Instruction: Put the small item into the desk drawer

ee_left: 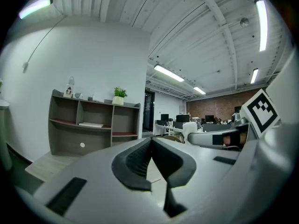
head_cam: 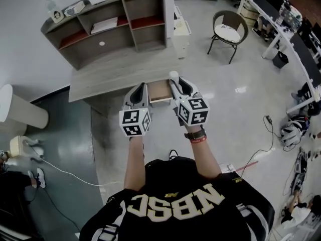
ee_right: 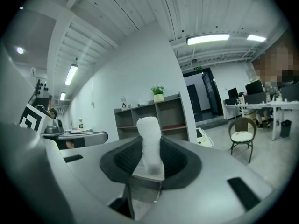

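right gripper (ee_right: 150, 146) clamps a small white item (ee_right: 149, 129) upright, left gripper (ee_left: 152, 143) closed and empty

- Left gripper (head_cam: 142, 87), jaws pressed together, nothing between them
- Right gripper (head_cam: 175, 82), jaws closed on a small white item (ee_right: 150, 133)
- Left forearm (head_cam: 134, 159) and right forearm (head_cam: 204, 157) extended forward, grippers side by side, near but apart

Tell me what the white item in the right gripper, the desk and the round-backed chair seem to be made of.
White item: matte, slightly fuzzy surface with a rounded tip; possibly foam or rolled tissue, hard to tell. Desk: pale grey board with wood-grain streaks, matte, likely laminate. Chair: thin dark legs, probably metal; brown curved back that may be woven; white seat cushion.
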